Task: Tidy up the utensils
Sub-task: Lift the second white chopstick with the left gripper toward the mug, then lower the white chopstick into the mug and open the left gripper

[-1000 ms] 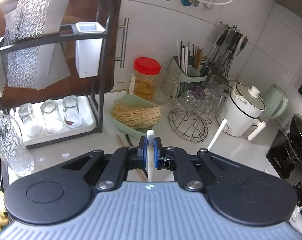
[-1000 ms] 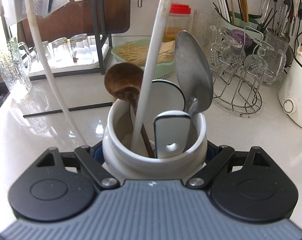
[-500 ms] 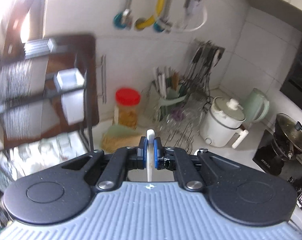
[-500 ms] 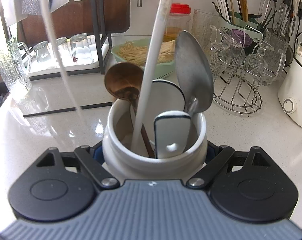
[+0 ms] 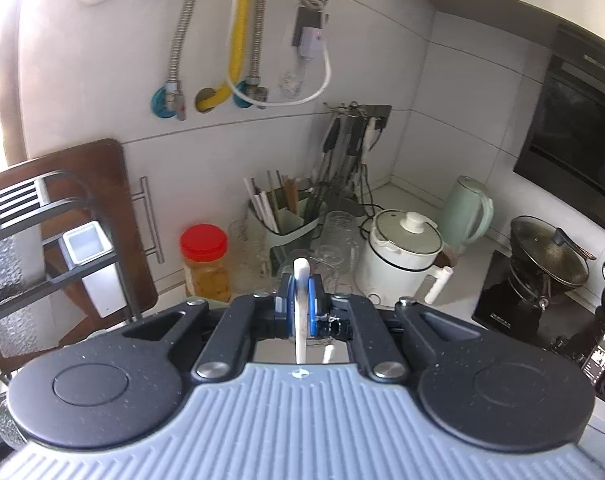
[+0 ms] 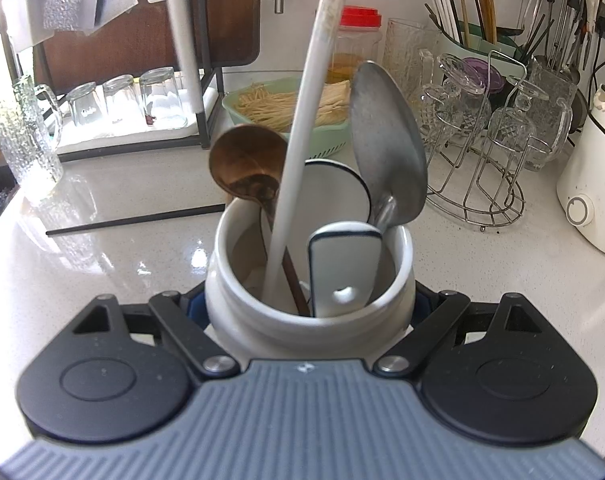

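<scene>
The right gripper (image 6: 308, 304) hides the lower body of the white ceramic utensil crock (image 6: 238, 280), which its fingers clamp from both sides; only slivers of the blue pads show beside the crock. The crock stands on the white desk (image 6: 82, 264). Four utensils rise from the crock: a wooden spoon (image 6: 246, 164), a metal spoon (image 6: 386, 148), a white blue-edged spoon (image 6: 342, 264) and a long white handle (image 6: 302, 120) cut off by the top edge. Left of the crock one black chopstick (image 6: 130, 220) lies on the desk. Behind the crock, three upturned glasses (image 6: 122, 100) sit on a rack tray, and a blurred white rod (image 6: 186, 40) hangs in the air, its upper end out of frame.

The left gripper (image 5: 300, 304) points out over the desk toward the far wall, its fingers pinching a thin white stick-like utensil (image 5: 301, 280) whose lower part disappears behind the gripper body.
</scene>
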Motion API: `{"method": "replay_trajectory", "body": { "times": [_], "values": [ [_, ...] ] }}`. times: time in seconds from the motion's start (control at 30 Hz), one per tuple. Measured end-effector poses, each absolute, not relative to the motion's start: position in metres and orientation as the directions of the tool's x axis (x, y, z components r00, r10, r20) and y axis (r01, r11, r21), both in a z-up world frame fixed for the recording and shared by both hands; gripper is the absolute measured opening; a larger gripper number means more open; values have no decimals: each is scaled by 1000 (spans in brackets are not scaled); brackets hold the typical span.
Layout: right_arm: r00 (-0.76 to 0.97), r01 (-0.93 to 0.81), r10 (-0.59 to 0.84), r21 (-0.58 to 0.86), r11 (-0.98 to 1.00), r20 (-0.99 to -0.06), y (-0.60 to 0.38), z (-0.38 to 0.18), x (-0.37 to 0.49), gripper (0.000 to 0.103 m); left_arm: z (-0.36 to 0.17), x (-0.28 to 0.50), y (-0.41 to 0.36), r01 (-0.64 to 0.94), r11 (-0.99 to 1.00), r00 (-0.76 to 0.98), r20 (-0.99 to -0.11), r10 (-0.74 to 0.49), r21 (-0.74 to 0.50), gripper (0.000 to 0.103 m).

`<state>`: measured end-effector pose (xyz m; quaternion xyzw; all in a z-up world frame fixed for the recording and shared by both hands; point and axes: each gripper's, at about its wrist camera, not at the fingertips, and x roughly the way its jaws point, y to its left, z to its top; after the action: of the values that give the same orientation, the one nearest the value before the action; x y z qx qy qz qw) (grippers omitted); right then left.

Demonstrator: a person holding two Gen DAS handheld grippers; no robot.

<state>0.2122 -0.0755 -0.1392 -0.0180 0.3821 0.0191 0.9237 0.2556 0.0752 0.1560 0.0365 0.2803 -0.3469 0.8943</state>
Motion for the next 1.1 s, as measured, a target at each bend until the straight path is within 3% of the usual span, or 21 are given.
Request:
{"method": "replay_trajectory", "body": {
  "times": [0.5,1.1],
  "values": [
    [716,-42,20,-15,999,-698,-75,-140,210,91,118,265,27,704,699,505,-606,-615,-123,8],
    [717,-43,19,-17,999,-697,-75,-139,208,91,69,314,-15,752,639,244,-833,-497,-161,8]
  ]
}}
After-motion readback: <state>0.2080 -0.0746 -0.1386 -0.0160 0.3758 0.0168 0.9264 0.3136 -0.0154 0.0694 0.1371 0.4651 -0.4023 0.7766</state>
